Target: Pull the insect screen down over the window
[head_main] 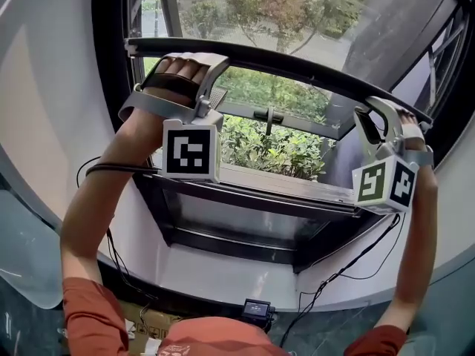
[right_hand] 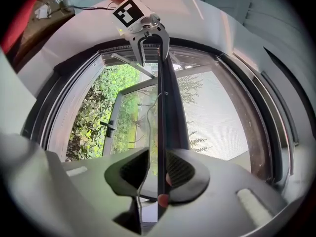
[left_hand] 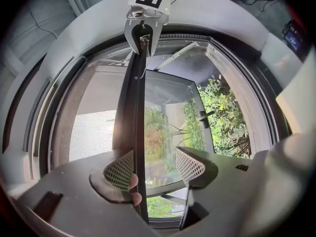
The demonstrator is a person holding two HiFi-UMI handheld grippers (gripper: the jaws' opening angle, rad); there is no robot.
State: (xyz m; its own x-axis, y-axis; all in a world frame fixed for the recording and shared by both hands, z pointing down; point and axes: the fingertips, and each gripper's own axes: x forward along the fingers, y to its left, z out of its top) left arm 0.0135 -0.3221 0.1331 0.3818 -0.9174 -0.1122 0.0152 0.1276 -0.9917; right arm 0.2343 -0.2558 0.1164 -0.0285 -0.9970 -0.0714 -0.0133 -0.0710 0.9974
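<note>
Pull bar (head_main: 297, 65) of the insect screen is stretched across the far, upper part of the window frame (head_main: 245, 199), both ends cut off from view. Mesh (right_hand: 217, 117) is barely made out from the head view. At the left end the bar is straddled by the left gripper (left_hand: 154, 167), with jaws spread wide and only one pad touched. At the right end the right gripper (right_hand: 154, 169) is set closer round it, with a sliver of gap left on one side.

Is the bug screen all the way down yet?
Not yet. Done: the screen bar is partway down, with mesh above it. In hand: the left gripper and right gripper straddle the bar, jaws open. Left: pulling it to the bottom frame; bushes show uncovered below.
</note>
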